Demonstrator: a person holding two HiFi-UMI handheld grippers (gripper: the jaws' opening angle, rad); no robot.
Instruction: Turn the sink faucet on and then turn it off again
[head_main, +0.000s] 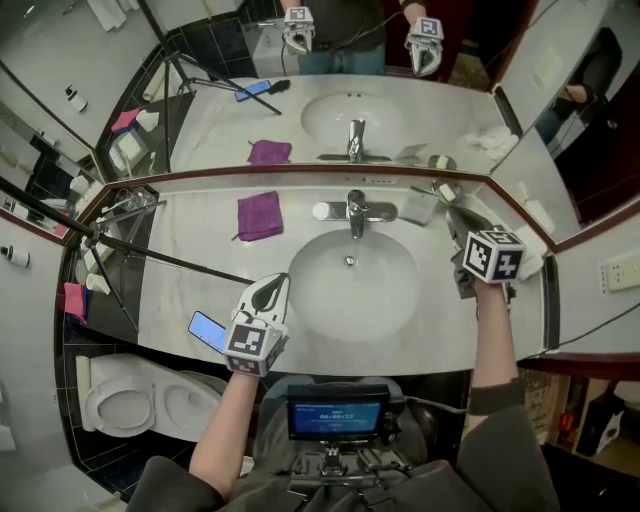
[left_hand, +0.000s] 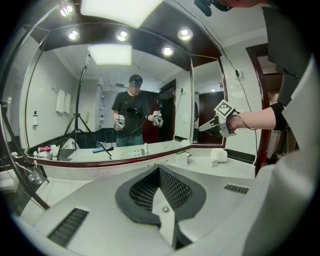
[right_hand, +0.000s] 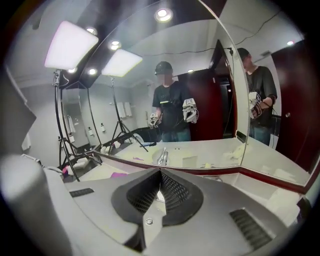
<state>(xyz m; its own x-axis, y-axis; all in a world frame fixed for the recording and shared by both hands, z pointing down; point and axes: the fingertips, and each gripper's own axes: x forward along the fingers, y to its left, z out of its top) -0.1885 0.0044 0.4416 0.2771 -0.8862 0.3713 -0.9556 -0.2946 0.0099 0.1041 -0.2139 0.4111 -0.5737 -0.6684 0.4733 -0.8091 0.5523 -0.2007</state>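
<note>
The chrome faucet (head_main: 356, 213) stands at the back of the white oval sink (head_main: 395, 300) in the head view; no stream of water shows. My left gripper (head_main: 271, 290) is shut and empty, hovering over the counter at the sink's front left, apart from the faucet. My right gripper (head_main: 454, 222) is shut with nothing between its fingers, raised above the counter to the right of the sink and clear of the faucet. In the left gripper view the jaws (left_hand: 159, 168) meet, and the right gripper (left_hand: 201, 128) hangs in the air at the right. The right gripper view shows closed jaws (right_hand: 160, 171) facing the mirror.
A purple cloth (head_main: 259, 215) lies left of the faucet. A blue phone (head_main: 207, 329) rests by the counter's front edge. A tripod leg (head_main: 160, 257) slants across the left counter. Folded white towels (head_main: 530, 255) sit at the right. A toilet (head_main: 128, 404) stands below left.
</note>
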